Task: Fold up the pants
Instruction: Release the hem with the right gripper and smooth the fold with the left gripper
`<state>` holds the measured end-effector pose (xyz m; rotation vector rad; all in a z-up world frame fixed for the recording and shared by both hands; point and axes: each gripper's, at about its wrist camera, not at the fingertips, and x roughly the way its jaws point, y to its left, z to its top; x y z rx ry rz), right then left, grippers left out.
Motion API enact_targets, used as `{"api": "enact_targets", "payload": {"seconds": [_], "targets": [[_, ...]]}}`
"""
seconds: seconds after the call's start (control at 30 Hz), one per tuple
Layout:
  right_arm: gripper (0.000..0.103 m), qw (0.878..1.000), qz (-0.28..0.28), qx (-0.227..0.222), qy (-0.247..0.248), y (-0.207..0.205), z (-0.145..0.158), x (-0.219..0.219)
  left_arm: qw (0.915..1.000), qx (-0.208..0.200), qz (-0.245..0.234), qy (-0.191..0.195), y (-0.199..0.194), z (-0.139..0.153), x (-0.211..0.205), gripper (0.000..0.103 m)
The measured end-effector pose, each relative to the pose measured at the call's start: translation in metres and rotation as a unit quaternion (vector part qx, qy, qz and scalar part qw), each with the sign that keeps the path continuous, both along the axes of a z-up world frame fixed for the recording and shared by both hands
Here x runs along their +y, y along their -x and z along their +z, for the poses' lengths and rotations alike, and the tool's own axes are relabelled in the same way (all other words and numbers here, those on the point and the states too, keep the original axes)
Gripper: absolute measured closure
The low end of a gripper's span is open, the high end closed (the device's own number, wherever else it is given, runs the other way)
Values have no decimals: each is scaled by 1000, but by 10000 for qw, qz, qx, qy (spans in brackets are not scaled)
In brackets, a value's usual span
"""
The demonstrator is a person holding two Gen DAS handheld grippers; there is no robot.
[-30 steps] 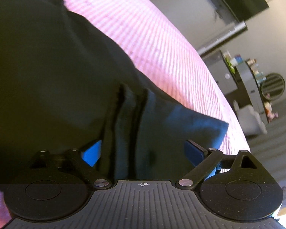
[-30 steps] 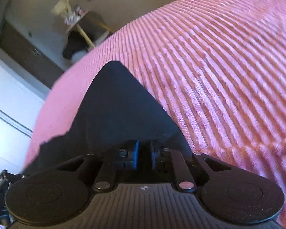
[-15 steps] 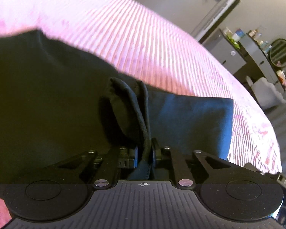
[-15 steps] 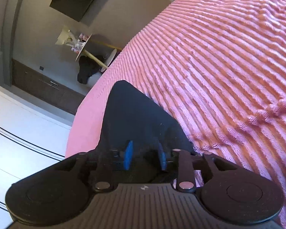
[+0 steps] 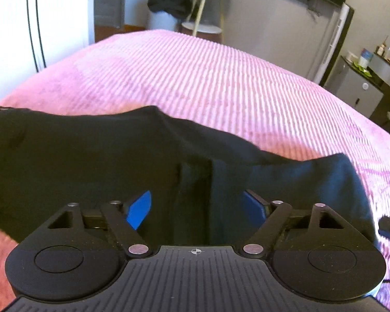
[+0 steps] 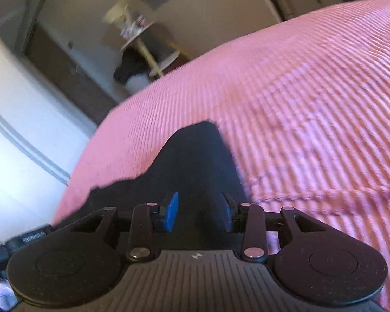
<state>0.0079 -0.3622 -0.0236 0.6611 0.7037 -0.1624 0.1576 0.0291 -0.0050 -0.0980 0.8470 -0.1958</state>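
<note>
Opening wide, the left claw has released the pants; right claw parted.

Black pants, pink ribbed bedspread (claw pads blue).

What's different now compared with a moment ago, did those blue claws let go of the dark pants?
The left gripper, pinched shut on a fold of the pants half a second ago, is opening again; the fold stands loose between its pads. The right gripper, shut a second ago, now stands parted over the cloth. The pants still lie on the pink bedspread.
</note>
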Motion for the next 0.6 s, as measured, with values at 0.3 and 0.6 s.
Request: {"api": "enact_targets", "payload": {"seconds": [0.3,0.6], "targets": [[76,9935,276,566,951,-41,-27,25,9999,136,-21,-32,24,-25,-1,10],[100,9900,72,622,1262,-68,-47,12,9982,189,280,494,27,-54,3,8]]}}
